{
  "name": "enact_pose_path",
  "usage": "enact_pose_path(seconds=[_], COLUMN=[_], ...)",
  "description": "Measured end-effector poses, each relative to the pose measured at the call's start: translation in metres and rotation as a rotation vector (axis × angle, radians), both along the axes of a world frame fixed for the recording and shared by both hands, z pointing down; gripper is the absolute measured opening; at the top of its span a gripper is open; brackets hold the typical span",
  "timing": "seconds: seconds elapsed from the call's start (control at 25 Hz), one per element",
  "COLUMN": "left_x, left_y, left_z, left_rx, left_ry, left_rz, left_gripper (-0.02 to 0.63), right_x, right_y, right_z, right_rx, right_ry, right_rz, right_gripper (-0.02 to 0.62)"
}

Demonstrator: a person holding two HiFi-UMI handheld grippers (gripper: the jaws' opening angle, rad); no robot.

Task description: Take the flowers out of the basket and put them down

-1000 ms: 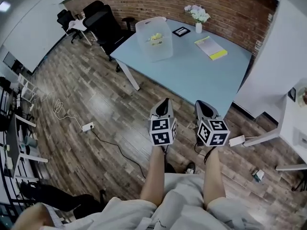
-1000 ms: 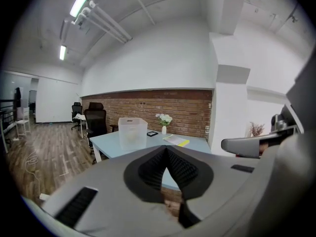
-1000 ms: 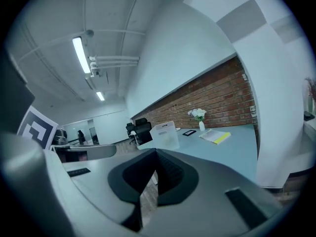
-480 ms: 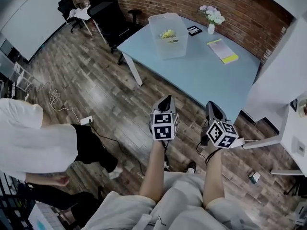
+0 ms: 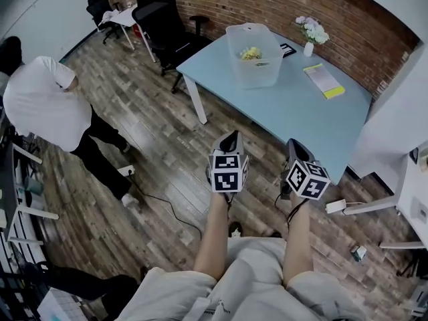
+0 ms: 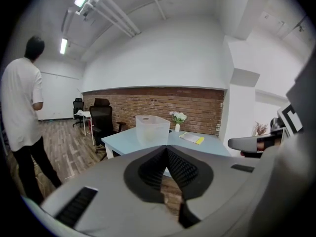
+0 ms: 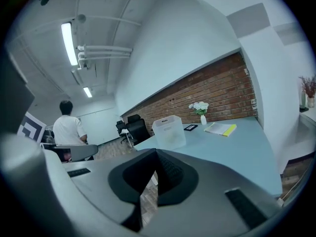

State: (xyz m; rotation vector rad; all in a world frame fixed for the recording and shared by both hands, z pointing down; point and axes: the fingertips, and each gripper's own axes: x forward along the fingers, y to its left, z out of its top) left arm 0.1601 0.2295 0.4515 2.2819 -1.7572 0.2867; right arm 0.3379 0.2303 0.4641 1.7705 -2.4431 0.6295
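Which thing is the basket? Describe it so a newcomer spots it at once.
Find the light blue table by the brick wall. Toward its far left end stands the basket, with yellow flowers inside. It is the only tall, see-through tub there; the vase and the notebook to its right are much smaller.

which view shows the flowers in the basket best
The head view: it looks down into the open basket, so the yellow flowers show inside. The left gripper view and the right gripper view see the basket only from the side; its frosted wall hides the flowers.
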Motion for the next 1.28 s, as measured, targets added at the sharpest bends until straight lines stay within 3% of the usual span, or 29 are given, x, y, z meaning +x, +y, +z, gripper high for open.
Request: enact_pose_path(seconds=[0.16, 0.52, 0.8, 1.28], left_x=[-0.029, -0.037, -0.067, -0.084], left_y=[0.001, -0.015, -0.034, -0.129], left_z=[0.003, 0.015, 0.026, 0.01], left_rx=[-0.018, -0.05, -0.067, -0.041], left_ry=[0.011, 0.007, -0.009, -0.051], left_rz=[-0.008, -0.002, -0.035, -0.045], left_gripper=[0.02, 0.02, 0.02, 0.02], right_x=[-0.028, -0.045, -0.067, -0.086], right_y=[-0.001, -0.026, -0.064, -0.16], right_z=[0.001, 0.009, 0.016, 0.004], right_rx=[-0.017, -0.05, -0.048, -0.016], right_ry=[0.026, 0.104, 0.148, 0.12], right_rz=[-0.004, -0.038, -0.035, -0.083], right_gripper=[0.023, 0.023, 0.025, 0.025])
